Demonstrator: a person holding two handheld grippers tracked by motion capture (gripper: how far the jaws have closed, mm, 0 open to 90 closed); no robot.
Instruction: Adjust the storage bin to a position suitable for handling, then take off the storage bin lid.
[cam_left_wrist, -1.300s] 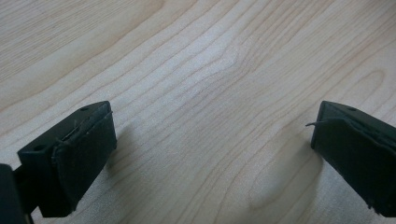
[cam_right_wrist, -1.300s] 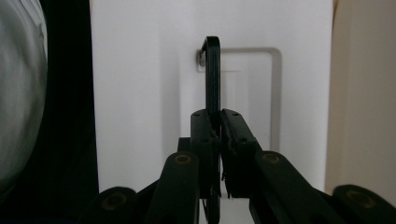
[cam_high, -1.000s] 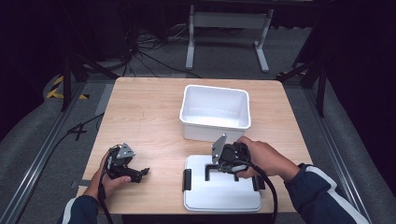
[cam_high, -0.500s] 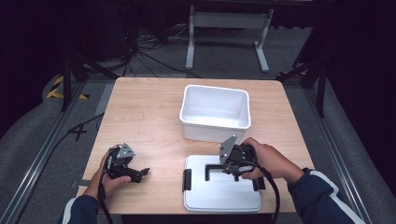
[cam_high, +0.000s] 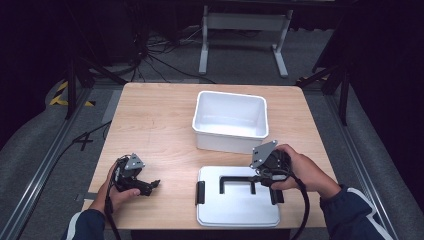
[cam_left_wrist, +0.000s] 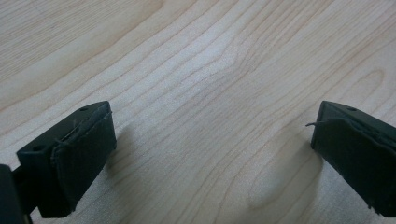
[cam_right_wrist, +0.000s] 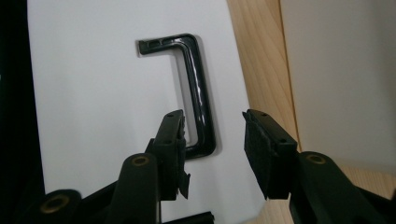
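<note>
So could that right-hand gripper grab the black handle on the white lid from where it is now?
Probably yes. The right gripper is open just above the lid, its jaws on either side of the black handle, with nothing between them. It looks to need only a little lowering before closing.

Dark navy sleeves with a white stripe; each black gripper (cam_high: 262, 176) carries a grey three-cornered plate, cable trailing.

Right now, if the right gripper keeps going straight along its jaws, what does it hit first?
Probably the black handle on the white lid: the right gripper stands open right over its bar, though the remaining depth is unclear.
</note>
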